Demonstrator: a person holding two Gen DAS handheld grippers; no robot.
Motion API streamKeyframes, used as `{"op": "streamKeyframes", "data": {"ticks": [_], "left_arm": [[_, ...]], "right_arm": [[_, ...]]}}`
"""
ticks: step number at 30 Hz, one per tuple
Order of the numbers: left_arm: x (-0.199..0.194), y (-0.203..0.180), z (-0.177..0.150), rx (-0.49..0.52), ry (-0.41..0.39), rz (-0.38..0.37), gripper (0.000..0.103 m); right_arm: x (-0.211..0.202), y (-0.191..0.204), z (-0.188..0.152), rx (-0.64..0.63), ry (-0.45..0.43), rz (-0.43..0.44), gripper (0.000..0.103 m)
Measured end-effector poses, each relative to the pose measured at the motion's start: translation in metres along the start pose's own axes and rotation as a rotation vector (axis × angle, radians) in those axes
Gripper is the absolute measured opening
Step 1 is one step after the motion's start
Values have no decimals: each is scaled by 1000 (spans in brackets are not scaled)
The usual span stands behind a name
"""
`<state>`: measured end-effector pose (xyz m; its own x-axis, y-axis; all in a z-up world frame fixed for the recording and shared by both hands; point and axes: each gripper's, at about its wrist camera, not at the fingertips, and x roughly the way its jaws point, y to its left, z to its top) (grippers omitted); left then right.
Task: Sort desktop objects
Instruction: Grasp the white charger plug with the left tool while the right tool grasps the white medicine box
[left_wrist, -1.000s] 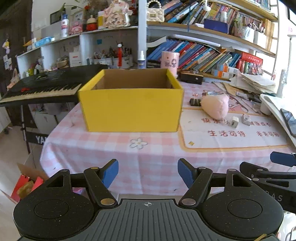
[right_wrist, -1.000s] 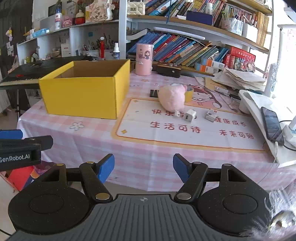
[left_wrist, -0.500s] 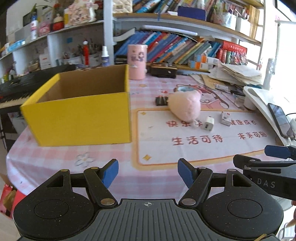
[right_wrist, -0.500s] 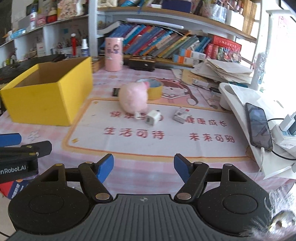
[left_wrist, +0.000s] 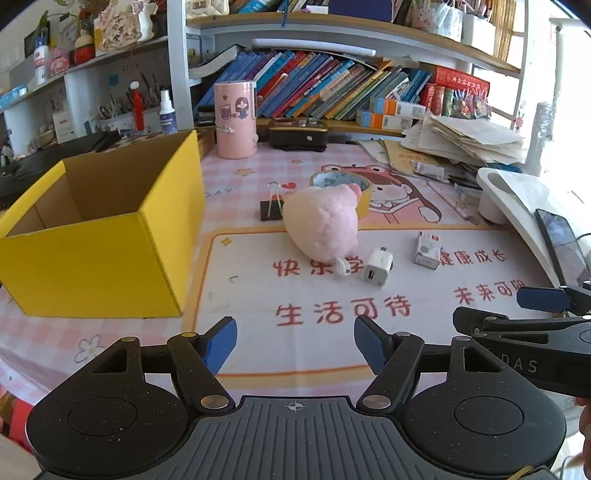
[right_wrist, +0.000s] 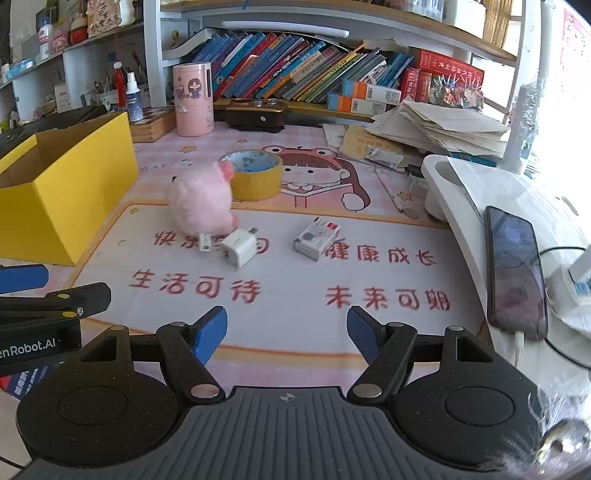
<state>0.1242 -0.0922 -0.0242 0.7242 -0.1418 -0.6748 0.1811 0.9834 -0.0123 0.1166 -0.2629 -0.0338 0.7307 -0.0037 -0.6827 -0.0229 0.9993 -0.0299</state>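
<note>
Now | your left gripper (left_wrist: 294, 345): jaws spread, nothing between | your right gripper (right_wrist: 286, 335): jaws spread, nothing between | pink plush (left_wrist: 322, 225) mid-frame on mat, white charger (left_wrist: 376, 267) just beside | yellow box (left_wrist: 110, 236) left of frame, open-topped.

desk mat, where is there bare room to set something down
Bare: the near half of the desk mat, between the white charger and both open grippers; also the yellow box interior. Crowded: around the pink plush, tape roll, small carton, and the paper pile.
</note>
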Motion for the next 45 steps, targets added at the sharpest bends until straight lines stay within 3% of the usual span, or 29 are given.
{"op": "streamKeyframes", "data": {"ticks": [7,17,23,32,37,45], "left_arm": [[19,-23,12,0,12,19,69],[51,-54,29,39,26,-45,43],[81,-70,41,95,23,-59,41],[122,-82,45,152,93,-83,37],[124,-77,41,143,114,-102,24],[100,-57,36,97,124,-95,24]], "right_arm": [[22,-28,12,-12,3,37,70],[47,-59,26,3,-2,51,70],[55,-74,34,8,-15,34,70],[67,-82,40,-2,2,30,70],[75,-83,45,-3,12,38,70],[94,-75,54,-56,22,94,76]]}}
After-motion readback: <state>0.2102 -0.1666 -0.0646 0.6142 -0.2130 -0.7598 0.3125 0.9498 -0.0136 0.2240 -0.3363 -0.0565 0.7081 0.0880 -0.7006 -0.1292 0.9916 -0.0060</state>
